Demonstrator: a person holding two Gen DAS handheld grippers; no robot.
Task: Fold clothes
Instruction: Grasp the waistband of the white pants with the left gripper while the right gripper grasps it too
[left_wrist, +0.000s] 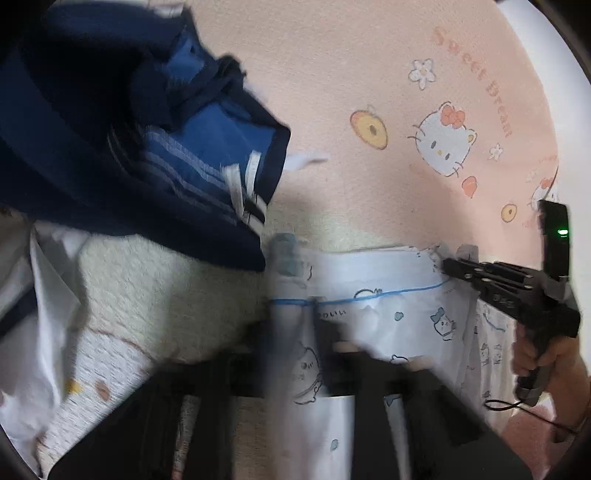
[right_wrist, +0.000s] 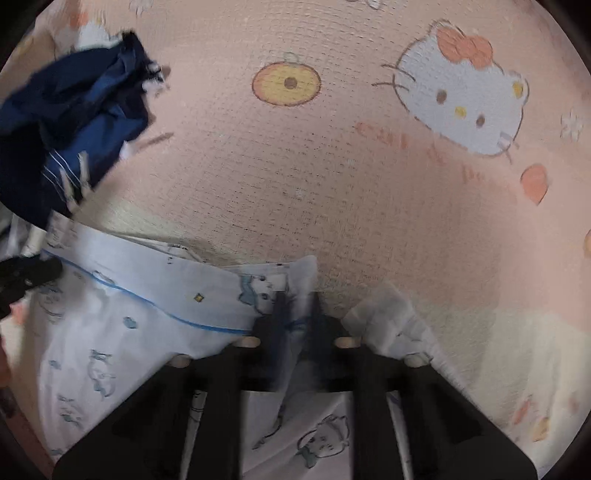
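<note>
Grasp step: left gripper (left_wrist: 295, 295) and right gripper (right_wrist: 297, 295) both clamped on the top hem of the white printed garment (right_wrist: 122, 332), lying on the pink blanket (right_wrist: 295, 166). Next, probably: lift both corners together, keep the hem taut, fold over.

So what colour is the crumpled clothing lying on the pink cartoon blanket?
Dark navy with brighter blue panels and thin white stripes, clearest in the left wrist view.

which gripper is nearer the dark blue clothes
Left. The left gripper grips the white printed garment right beside the dark blue clothes. The right gripper holds the garment's far end, farther off.
</note>
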